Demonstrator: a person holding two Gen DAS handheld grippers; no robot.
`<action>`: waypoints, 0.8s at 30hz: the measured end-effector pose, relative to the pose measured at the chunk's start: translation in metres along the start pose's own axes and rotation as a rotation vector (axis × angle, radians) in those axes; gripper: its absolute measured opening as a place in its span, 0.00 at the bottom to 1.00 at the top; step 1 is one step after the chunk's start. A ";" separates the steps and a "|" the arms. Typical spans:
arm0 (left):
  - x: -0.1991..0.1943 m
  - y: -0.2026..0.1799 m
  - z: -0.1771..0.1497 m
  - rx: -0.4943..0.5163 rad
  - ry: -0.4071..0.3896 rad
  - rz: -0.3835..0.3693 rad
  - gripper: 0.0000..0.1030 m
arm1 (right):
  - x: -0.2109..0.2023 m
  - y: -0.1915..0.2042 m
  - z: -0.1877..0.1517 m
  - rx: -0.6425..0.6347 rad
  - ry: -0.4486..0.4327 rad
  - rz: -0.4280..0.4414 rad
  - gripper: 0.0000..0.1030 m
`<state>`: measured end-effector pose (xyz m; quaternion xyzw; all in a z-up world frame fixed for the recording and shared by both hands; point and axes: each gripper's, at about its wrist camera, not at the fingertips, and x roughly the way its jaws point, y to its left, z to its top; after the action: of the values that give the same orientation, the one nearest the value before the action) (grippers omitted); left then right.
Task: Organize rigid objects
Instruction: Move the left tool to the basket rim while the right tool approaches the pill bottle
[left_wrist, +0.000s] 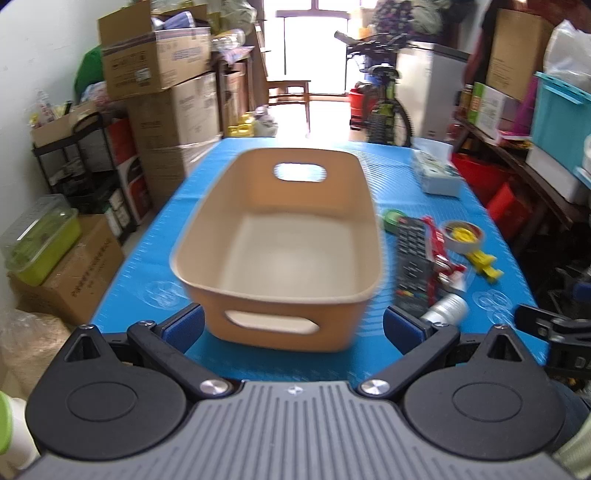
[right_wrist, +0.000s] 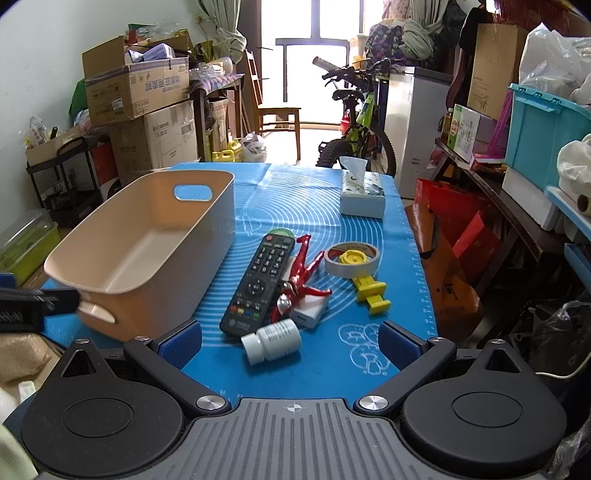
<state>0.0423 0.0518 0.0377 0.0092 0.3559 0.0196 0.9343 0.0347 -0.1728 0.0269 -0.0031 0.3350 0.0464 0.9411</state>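
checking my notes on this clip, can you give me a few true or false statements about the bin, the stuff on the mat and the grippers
1. The tan bin has nothing in it. True.
2. The remote lies inside the bin. False: it lies on the blue mat, beside the bin.
3. The white pill bottle lies on its side. True.
4. The right hand-held gripper is shut on the pill bottle. False: its jaws stand wide open, holding nothing.
5. The left hand-held gripper is open, facing the bin's near end. True.
6. The tissue box is stacked on the tape roll. False: they lie apart.

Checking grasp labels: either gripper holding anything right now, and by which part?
Nothing held. Left gripper is open, facing the bin; right gripper is open above the pill bottle.
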 end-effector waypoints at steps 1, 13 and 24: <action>0.002 0.006 0.005 -0.008 0.002 0.006 0.99 | 0.005 -0.001 0.004 0.002 0.007 0.002 0.98; 0.039 0.059 0.059 -0.018 0.038 0.078 0.98 | 0.077 -0.014 0.034 0.015 0.099 0.013 0.98; 0.108 0.095 0.067 -0.005 0.176 0.045 0.84 | 0.137 -0.012 0.027 -0.006 0.212 0.045 0.98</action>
<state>0.1649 0.1512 0.0188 0.0132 0.4361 0.0423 0.8988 0.1584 -0.1721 -0.0383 -0.0032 0.4325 0.0682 0.8990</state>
